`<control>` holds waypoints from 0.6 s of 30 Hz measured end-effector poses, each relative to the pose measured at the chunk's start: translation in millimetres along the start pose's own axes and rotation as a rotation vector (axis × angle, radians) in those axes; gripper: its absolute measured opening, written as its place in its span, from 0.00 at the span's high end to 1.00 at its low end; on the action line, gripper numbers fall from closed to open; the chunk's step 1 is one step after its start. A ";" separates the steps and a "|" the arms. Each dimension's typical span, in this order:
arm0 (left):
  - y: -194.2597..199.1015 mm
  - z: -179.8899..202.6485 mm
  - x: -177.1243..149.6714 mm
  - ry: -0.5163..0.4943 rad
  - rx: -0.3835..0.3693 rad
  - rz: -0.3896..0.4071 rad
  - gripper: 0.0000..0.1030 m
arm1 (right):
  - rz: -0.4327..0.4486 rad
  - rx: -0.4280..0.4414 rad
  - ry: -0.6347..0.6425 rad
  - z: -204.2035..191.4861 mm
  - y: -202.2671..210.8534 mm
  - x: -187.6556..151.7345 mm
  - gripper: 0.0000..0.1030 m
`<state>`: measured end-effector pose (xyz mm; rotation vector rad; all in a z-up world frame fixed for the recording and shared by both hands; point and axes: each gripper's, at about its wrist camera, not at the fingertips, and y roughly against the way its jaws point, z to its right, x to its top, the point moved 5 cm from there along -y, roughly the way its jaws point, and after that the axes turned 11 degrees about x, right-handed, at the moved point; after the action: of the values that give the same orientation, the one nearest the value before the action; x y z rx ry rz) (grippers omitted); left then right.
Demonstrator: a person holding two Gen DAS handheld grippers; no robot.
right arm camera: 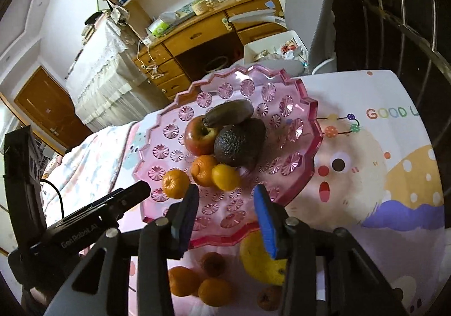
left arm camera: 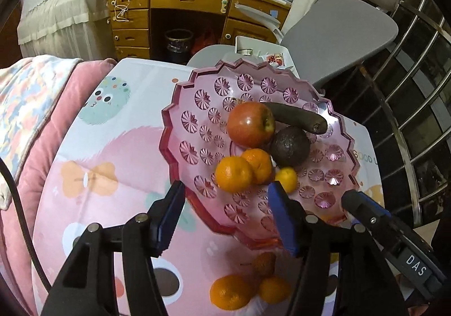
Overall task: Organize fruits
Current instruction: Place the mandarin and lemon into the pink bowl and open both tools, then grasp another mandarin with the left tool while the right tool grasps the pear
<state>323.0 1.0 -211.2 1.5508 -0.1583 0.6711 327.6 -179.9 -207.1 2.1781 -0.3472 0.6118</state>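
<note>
A pink cut-glass fruit plate point(left arm camera: 197, 107) point(right arm camera: 293, 130) holds a red apple point(left arm camera: 250, 124) point(right arm camera: 198, 135), a dark avocado point(left arm camera: 290, 147) point(right arm camera: 238, 142), a blackened banana point(left arm camera: 298, 117) point(right arm camera: 228, 112), two mandarins point(left arm camera: 234, 173) point(right arm camera: 175, 183) and a small yellow citrus point(left arm camera: 287, 178) point(right arm camera: 225, 176). On the cloth in front lie two more mandarins point(left arm camera: 229, 292) point(right arm camera: 183, 280), lychees point(left arm camera: 265, 264) point(right arm camera: 212, 264) and a yellow lemon point(right arm camera: 258, 262). My left gripper point(left arm camera: 227, 203) is open and empty above the plate's near rim. My right gripper point(right arm camera: 227, 200) is open and empty above the near rim too.
The cartoon-printed tablecloth point(left arm camera: 112, 175) point(right arm camera: 366, 175) covers the table. A pink quilt point(left arm camera: 25, 118) lies at the left. A grey chair point(left arm camera: 338, 34), a wooden desk point(left arm camera: 183, 6) and a metal railing point(left arm camera: 408, 118) stand behind. The right gripper's body point(left arm camera: 380, 226) shows at lower right in the left view.
</note>
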 end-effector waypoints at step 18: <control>5.4 -30.7 -65.9 0.049 -0.001 -0.102 0.34 | 0.046 -0.071 0.261 0.6 35.9 -28.3 0.30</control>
<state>257.1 9.9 -241.0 1.5298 -0.0424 0.6276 288.1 -201.6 -199.3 1.9967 -0.2756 0.8856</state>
